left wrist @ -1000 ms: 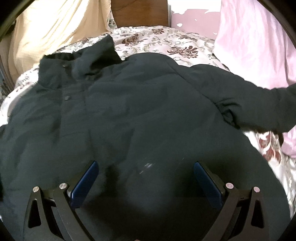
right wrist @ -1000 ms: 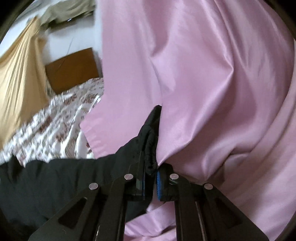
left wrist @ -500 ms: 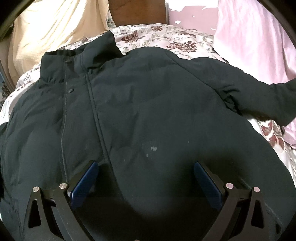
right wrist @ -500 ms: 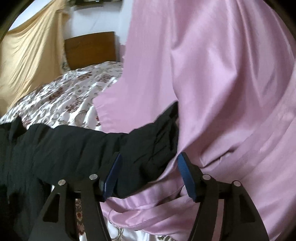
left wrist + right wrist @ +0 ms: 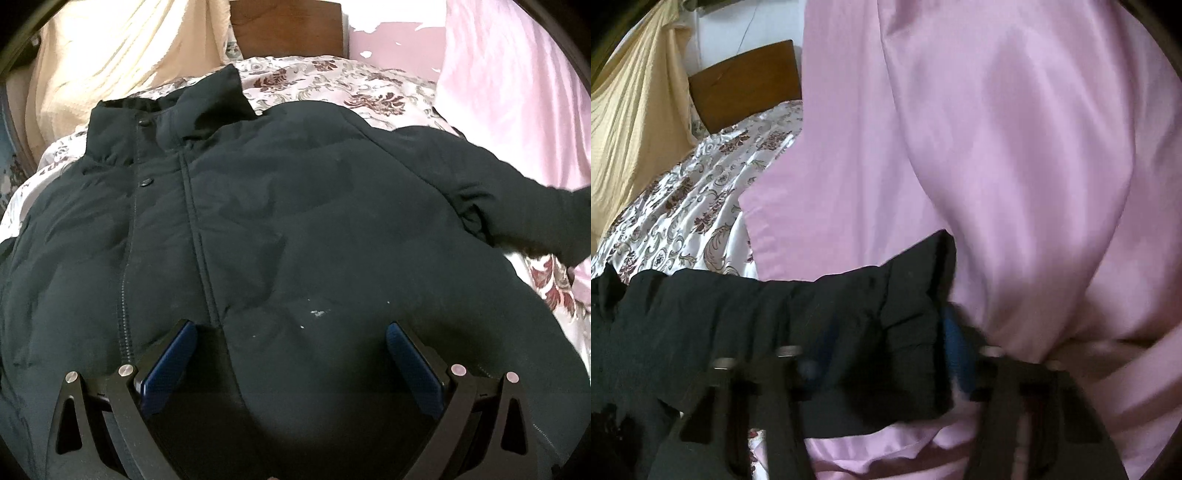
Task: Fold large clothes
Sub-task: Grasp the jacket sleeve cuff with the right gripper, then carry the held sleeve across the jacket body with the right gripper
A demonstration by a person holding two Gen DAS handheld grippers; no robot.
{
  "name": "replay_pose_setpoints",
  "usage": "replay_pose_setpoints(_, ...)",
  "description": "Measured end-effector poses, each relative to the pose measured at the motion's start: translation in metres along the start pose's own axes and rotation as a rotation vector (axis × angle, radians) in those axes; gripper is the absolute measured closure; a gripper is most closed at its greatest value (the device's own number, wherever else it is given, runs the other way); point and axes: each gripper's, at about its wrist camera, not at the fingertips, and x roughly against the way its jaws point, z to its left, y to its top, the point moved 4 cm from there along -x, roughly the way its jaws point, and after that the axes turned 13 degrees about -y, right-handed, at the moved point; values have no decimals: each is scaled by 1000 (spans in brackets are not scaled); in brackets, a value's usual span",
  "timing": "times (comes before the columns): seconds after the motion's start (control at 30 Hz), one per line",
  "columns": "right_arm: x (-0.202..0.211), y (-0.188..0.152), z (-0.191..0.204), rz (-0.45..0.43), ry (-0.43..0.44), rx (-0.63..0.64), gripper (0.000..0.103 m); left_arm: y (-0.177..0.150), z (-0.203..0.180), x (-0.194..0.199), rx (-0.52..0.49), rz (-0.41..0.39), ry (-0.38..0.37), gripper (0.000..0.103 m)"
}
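We have the dark padded jacket (image 5: 280,236) spread front-up on the bed, collar toward the headboard, its sleeve (image 5: 820,317) stretched out sideways against the pink quilt (image 5: 1015,155). Our right gripper (image 5: 882,365) has just been closing with the cuff end between its jaws; motion blur keeps us from telling whether the pads already pinch it. We should bite the whole cuff, clear of the pink cloth beside it, then carry the sleeve across the chest. Our left gripper (image 5: 291,354) hangs spread wide over the hem, gripping nothing, ready to pin the body flat. The floral bedsheet (image 5: 332,81) looks slippery; a wooden headboard (image 5: 284,26) and a cream drape (image 5: 110,62) stand behind.
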Motion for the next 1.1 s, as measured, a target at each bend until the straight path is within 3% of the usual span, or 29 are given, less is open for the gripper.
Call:
replay_pose_setpoints(0.03, 5, -4, 2, -7, -5, 19, 89, 1, 1, 0, 4, 0, 0, 0)
replay_pose_setpoints(0.07, 7, -7, 5, -7, 2, 34, 95, 1, 2, 1, 7, 4, 4, 0)
replay_pose_setpoints(0.13, 15, -8, 10, -1, 32, 55, 96, 2, 4, 1, 9, 11, 8, 0)
replay_pose_setpoints(0.23, 40, -7, 28, -35, 62, 114, 97, 2, 4, 9, 9, 6, -30, 0)
replay_pose_setpoints(0.4, 119, -9, 90, -112, 227, 280, 98, 5, 6, 32, -5, -27, -106, 0)
replay_pose_setpoints(0.6, 221, -16, 196, -194, 481, 487, 98, 8, 42, 54, 49, -30, -76, 0)
replay_pose_setpoints(0.8, 299, -43, 297, -183, 747, 593, 98, 2, 94, 94, 105, -63, -53, 0)
replay_pose_setpoints(0.9, 328, -74, 346, -175, 833, 660, 98, -7, 120, 117, 113, -77, -58, 0)
replay_pose_setpoints(1.1, 346, -139, 439, -47, 1008, 748, 96, -42, 172, 152, 141, -72, -42, 0)
